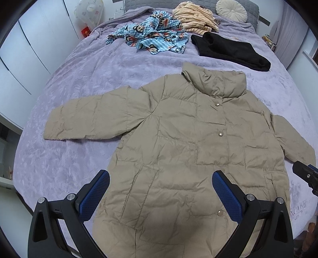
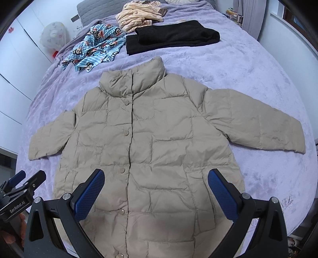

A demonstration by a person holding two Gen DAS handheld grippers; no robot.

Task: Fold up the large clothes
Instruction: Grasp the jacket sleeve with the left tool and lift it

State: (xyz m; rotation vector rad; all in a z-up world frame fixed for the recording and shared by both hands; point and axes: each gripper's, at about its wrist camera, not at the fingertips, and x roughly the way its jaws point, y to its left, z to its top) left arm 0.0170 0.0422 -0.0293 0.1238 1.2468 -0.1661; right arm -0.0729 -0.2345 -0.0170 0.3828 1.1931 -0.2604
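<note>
**Jacket laid flat, first fold not yet begun**

A beige quilted jacket (image 1: 178, 142) lay face up on the lilac bedspread (image 1: 79, 83), snapped shut down the front, its collar (image 1: 214, 83) at the far end and its hem nearest the cameras. Both sleeves were spread out to the sides, the left sleeve (image 1: 85, 117) roughly level and the right sleeve (image 2: 258, 125) angled slightly toward the near edge.

The left gripper (image 1: 161, 190) hovered above the jacket's lower left part, its blue-padded fingers wide apart and holding nothing. The right gripper (image 2: 157, 188) hung over the lower front, equally spread and empty. Neither appeared to touch the fabric, though the fisheye view made exact height hard to judge.

At the far end of the bed lay a blue monkey-print garment (image 1: 151, 37), a rumpled striped cream garment (image 1: 194, 15) and a folded black garment (image 1: 230, 51), all well apart from the jacket.

Judging by the layout, the spreading step looked finished and folding was about to start. The next move would probably call for each gripper to reach out to a sleeve or side edge, close on the puffy fabric and bring it across the body. The slippery, padded shell could spring back or slide, so a firm pinch near a seam seemed wise.
</note>
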